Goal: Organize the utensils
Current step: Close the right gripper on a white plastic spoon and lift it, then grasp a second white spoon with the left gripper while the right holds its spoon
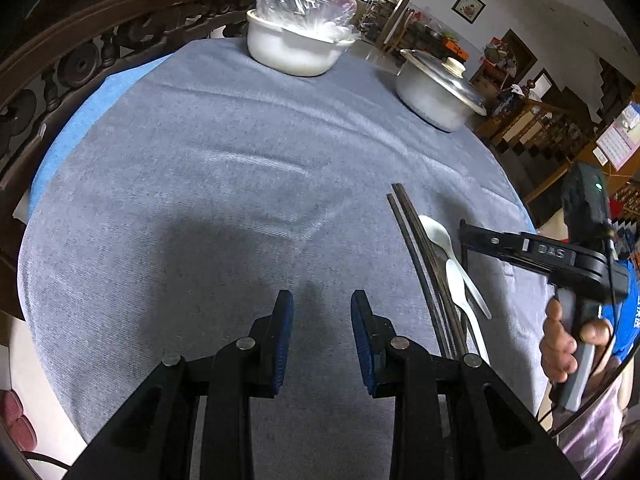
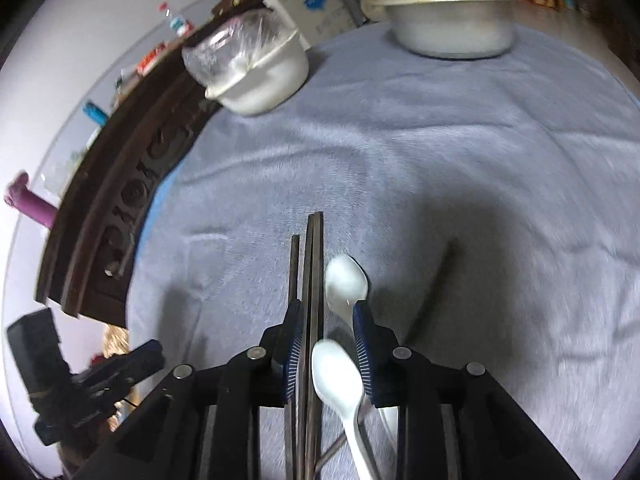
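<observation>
Grey-clothed table; white bowl, lidded pot, chopsticks, two white spoons

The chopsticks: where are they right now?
The chopsticks lie on the grey tablecloth, right of the left gripper, beside two white spoons; the right gripper straddles them.

Cloth, plastic, metal and dark wood on the worktop

A matt, finely ribbed grey-blue cloth covers the worktop. At 3 o'clock lie dark, dull-sheened chopsticks beside glossy white spoons that look like plastic. At 12 o'clock sits a smooth white bowl under crinkled clear film; at 1 o'clock, a brushed metal pot with shiny lid. Claw pads are ribbed blue rubber.
</observation>
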Demonstrator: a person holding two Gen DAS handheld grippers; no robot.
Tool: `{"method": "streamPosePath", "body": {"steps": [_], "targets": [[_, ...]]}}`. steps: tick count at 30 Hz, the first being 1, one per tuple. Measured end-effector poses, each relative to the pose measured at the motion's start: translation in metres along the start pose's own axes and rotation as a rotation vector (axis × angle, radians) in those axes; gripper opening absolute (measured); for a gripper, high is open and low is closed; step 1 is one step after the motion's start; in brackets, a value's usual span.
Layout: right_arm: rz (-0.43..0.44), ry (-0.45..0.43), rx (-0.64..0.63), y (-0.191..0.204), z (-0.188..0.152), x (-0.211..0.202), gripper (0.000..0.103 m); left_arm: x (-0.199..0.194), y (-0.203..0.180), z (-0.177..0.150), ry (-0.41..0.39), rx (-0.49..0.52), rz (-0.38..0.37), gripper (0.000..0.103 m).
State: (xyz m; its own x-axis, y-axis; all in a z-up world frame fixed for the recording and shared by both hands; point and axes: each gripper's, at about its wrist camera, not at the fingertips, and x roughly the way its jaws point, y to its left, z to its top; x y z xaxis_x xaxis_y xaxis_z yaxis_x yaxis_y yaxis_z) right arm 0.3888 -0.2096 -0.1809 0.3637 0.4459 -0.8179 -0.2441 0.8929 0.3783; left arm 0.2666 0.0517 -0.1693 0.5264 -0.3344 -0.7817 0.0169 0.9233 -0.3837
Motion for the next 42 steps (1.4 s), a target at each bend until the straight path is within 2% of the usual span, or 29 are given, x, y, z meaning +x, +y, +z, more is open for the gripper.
{"method": "streamPosePath", "body": {"steps": [7, 10, 12, 15, 21, 31, 35, 37, 40, 42], "targets": [[-0.118, 0.097, -0.096, 0.011, 0.012, 0.032, 0.031, -0.002, -0.003, 0.004, -0.009, 0.034, -0.011, 0.03], [-0.156, 0.088, -0.142, 0.017, 0.014, 0.037, 0.029, 0.001, -0.008, 0.008, -0.004, 0.061, -0.012, 0.03], [-0.17, 0.081, -0.123, 0.016, 0.018, 0.038, 0.024, 0.005, -0.012, 0.011, -0.003, 0.08, -0.009, 0.03], [-0.182, 0.039, -0.082, 0.008, 0.023, 0.032, 0.022, 0.014, -0.02, 0.017, 0.017, 0.108, -0.032, 0.03], [-0.105, -0.121, 0.064, -0.027, 0.012, -0.017, 0.019, 0.038, -0.048, 0.026, 0.063, 0.181, -0.117, 0.03], [-0.061, -0.198, 0.215, -0.077, -0.039, -0.064, 0.019, 0.074, -0.119, 0.029, 0.112, 0.475, -0.255, 0.03], [-0.03, -0.22, 0.256, -0.088, -0.062, -0.073, 0.019, 0.089, -0.142, 0.026, 0.148, 0.604, -0.265, 0.03], [-0.02, -0.225, 0.273, -0.091, -0.068, -0.074, 0.019, 0.098, -0.146, 0.023, 0.179, 0.645, -0.247, 0.03], [-0.011, -0.233, 0.285, -0.092, -0.075, -0.076, 0.019, 0.108, -0.141, 0.021, 0.226, 0.638, -0.233, 0.03], [-0.019, -0.236, 0.285, -0.092, -0.078, -0.077, 0.019, 0.109, -0.138, 0.022, 0.228, 0.617, -0.244, 0.029]]}}
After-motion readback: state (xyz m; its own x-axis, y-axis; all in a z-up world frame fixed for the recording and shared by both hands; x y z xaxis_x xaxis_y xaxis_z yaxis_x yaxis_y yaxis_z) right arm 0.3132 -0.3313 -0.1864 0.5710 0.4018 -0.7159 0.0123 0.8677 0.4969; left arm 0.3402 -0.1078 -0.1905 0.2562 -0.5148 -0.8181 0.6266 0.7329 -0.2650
